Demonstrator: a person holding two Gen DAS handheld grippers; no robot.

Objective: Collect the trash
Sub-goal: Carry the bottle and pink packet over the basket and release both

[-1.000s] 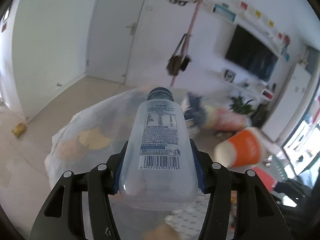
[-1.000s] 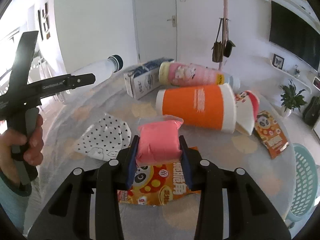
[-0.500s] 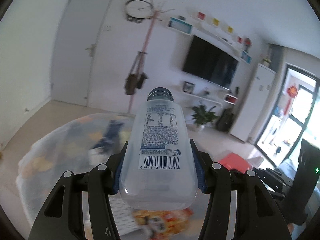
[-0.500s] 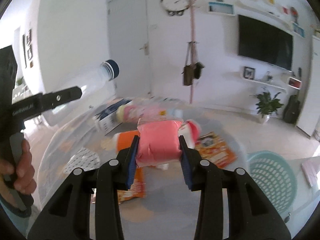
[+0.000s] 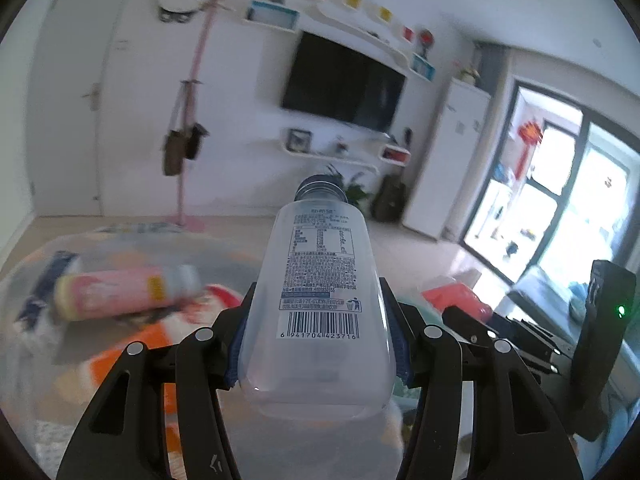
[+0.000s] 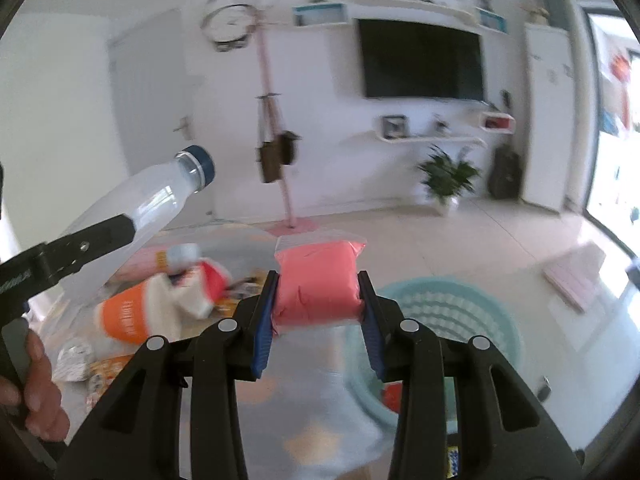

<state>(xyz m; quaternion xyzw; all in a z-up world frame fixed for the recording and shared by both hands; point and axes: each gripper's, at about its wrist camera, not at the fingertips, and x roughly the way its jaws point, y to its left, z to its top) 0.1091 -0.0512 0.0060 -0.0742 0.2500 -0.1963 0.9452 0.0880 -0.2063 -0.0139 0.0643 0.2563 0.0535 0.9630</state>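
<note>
Two items held for binning: left gripper (image 5: 318,344) clamps a clear plastic bottle (image 5: 320,300), right gripper (image 6: 318,300) grips a pink packet (image 6: 318,280) near the teal basket (image 6: 460,304), probably the trash target.

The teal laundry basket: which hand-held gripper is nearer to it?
Right. The right hand-held gripper, shut on the pink packet, sits just before the teal basket. The left hand-held gripper, holding the clear bottle, is farther left, over the table.
</note>
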